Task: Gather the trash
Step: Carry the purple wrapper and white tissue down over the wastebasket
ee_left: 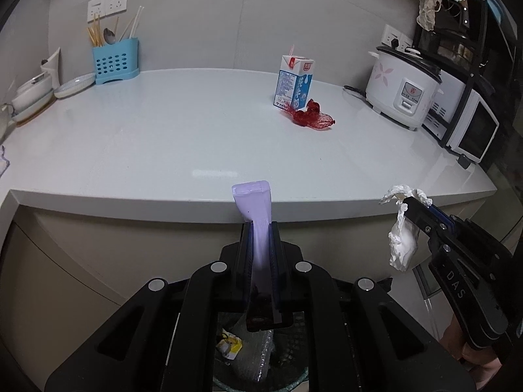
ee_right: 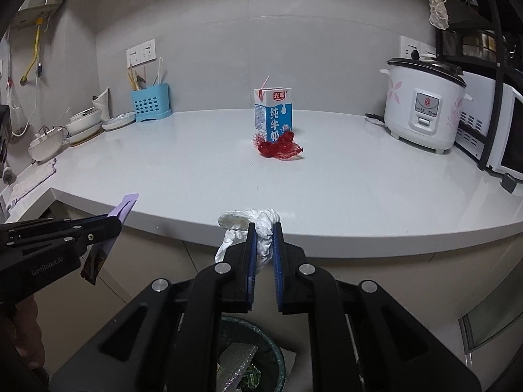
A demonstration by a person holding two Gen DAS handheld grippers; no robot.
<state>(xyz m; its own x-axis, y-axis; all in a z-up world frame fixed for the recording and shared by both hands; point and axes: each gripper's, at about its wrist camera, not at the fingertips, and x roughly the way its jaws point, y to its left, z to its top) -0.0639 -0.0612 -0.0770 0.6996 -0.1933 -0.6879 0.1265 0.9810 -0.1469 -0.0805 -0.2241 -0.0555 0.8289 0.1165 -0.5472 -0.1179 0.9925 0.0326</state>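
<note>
Currently both grippers loaded, held off the worktop (ee_left: 163, 137) edge, above the bin (ee_right: 278, 356).

L gripper (ee_left: 260, 225): jaws clamped on a lilac wrapper (ee_left: 253, 201), flat sachet type. Thin film, light, floppy past the pinch; top end stands free above the jaws, dark lower end hangs below in R view. Slippery film, so grip across the flat faces as now, mid-length.

R gripper (ee_right: 263, 228): jaws clamped on a crumpled tissue (ee_right: 251, 220). V. light, soft, compresses to nothing; wad bulges over and left of the jaws. Tears if tugged; may cling to pads on release (judgement).

Still on worktop, well apart from both grippers: milk carton (ee_right: 274, 116), upright, straw in top, and red net (ee_right: 280, 148) touching its base at front.
- Carton: stiff card, prob. empty → light, tips easily. Take across the narrow sides, mid-height.
- Net: limp mesh, snags; pinch the bunched middle, not the frayed edge.

Bin sits below, already holds bubble wrap + scraps.
</note>
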